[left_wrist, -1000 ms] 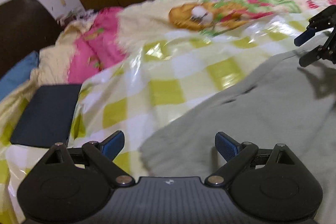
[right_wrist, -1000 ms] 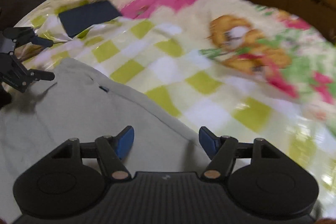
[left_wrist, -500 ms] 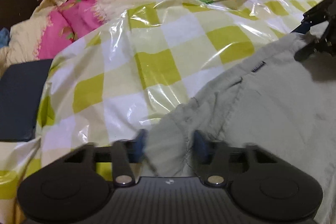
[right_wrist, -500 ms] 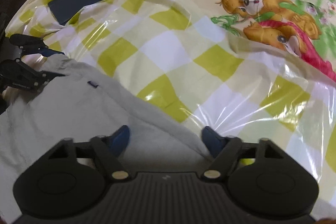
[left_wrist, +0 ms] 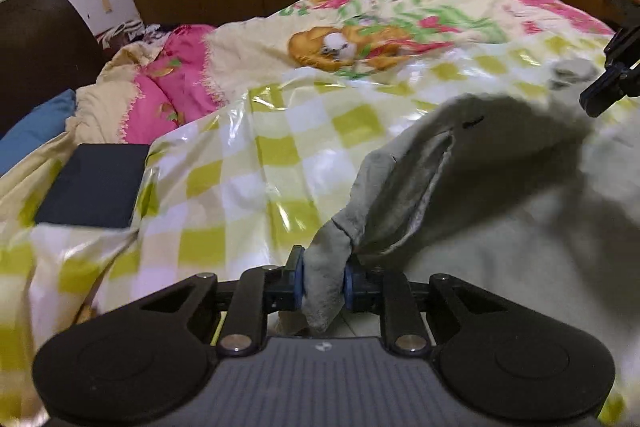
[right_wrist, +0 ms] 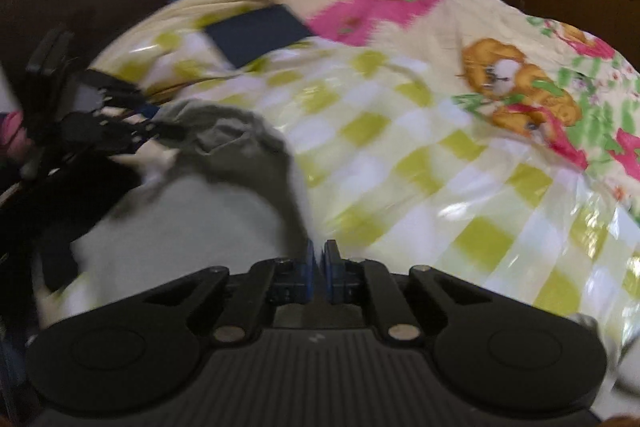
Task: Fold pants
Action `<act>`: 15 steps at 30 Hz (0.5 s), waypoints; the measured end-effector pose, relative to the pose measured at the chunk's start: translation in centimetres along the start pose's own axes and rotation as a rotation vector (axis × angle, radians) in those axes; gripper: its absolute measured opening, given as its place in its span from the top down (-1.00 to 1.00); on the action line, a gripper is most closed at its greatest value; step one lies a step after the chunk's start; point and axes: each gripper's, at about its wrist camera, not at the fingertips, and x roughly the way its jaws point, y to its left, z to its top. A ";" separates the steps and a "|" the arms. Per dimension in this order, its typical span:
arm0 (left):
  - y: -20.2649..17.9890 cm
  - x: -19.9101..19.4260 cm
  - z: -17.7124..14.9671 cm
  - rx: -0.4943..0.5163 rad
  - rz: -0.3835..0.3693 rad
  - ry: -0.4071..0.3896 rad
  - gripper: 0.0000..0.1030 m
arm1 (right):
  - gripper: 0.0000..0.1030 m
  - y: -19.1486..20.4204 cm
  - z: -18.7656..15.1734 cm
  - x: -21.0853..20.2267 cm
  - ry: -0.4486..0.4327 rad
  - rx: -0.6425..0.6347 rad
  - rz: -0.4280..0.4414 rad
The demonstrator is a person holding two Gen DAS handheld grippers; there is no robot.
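The pants (left_wrist: 500,227) are grey and lie on the bed, on top of the shiny yellow and white checked sheet (left_wrist: 256,163). One edge of the pants is lifted up off the sheet. The left hand-held gripper (left_wrist: 324,281) is squeezed tight on a bunched corner of the pants. The right hand-held gripper (right_wrist: 319,277) is closed almost all the way on a thin edge of the pants. Past the pants, a dark flat pad (left_wrist: 94,185) lies at the edge of the sheet. Behind the sheet is a blanket with a bear picture (left_wrist: 340,45).
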 end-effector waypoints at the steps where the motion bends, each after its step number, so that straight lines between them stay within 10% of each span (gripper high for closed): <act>1: -0.9 -1.1 -1.2 0.009 -0.004 0.005 0.34 | 0.88 1.3 -0.9 -0.2 0.011 0.002 0.018; 9: -4.4 -1.7 -9.3 -0.039 -0.019 0.112 0.32 | 0.88 7.5 -8.7 8.6 0.243 0.105 0.164; 15: -4.6 -2.6 -10.8 -0.027 0.022 0.092 0.30 | 0.80 9.4 -8.7 9.5 0.221 0.041 0.062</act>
